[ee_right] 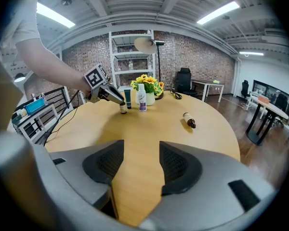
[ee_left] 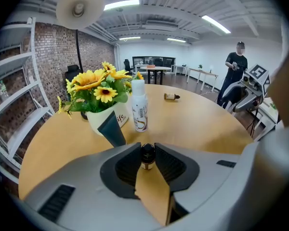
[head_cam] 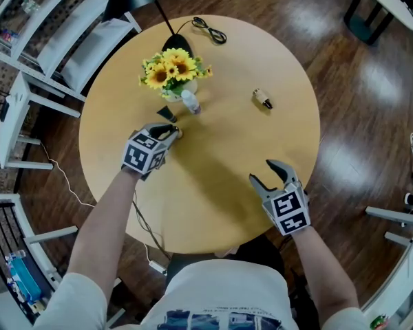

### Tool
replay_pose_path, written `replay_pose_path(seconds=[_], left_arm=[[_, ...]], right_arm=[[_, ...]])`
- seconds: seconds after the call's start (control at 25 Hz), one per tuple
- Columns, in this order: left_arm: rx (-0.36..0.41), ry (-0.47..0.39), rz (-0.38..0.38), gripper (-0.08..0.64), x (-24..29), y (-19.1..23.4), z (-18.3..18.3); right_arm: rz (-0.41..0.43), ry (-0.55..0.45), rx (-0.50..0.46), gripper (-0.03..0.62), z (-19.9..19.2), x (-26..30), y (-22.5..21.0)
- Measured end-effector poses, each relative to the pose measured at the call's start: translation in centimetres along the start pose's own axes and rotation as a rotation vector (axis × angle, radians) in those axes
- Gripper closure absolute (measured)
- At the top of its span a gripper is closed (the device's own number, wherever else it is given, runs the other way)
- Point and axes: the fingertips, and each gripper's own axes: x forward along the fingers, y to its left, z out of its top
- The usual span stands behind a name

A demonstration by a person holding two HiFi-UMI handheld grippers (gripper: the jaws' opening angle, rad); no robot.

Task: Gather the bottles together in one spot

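Note:
My left gripper (head_cam: 171, 130) is shut on a small brown bottle with a black cap (ee_left: 147, 156), which stands upright on the round wooden table (head_cam: 213, 205). Just beyond it are a dark tube (ee_left: 112, 129) and a white spray bottle (ee_left: 139, 106), both upright beside a pot of sunflowers (ee_left: 94, 88). Another brown bottle (head_cam: 263, 99) lies on its side, apart at the table's far right. My right gripper (head_cam: 270, 172) hovers open over the near right part of the table with nothing between its fingers. From the right gripper view, the held bottle (ee_right: 123, 109) stands next to the tube (ee_right: 128, 99).
A black lamp base (head_cam: 177, 43) and a coiled cable (head_cam: 210, 29) sit at the far edge behind the flowers. White shelving (head_cam: 27, 53) stands left of the table. A person (ee_left: 236, 69) stands far off in the room.

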Motion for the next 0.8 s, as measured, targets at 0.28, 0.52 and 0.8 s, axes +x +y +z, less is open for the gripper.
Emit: replay_pose_path(seconds=[0.28,0.52,0.8], left_arm=[[0.009,0.004,0.016,0.430,-0.3,0.2,-0.2],[-0.006,0.001,0.072,0.417,-2.8,0.4,-0.3],[-0.136,-0.041,0.163,0.417,-9.8,-4.7,-1.5]], right_arm=[[0.007,-0.004,-0.007,0.337,0.1,0.2,0.2],[0.030,-0.011,-0.016,0.337,0.2,-0.5,0.5],[0.149,-0.062,-0.030,0.337,1.1,-2.8,2.4]])
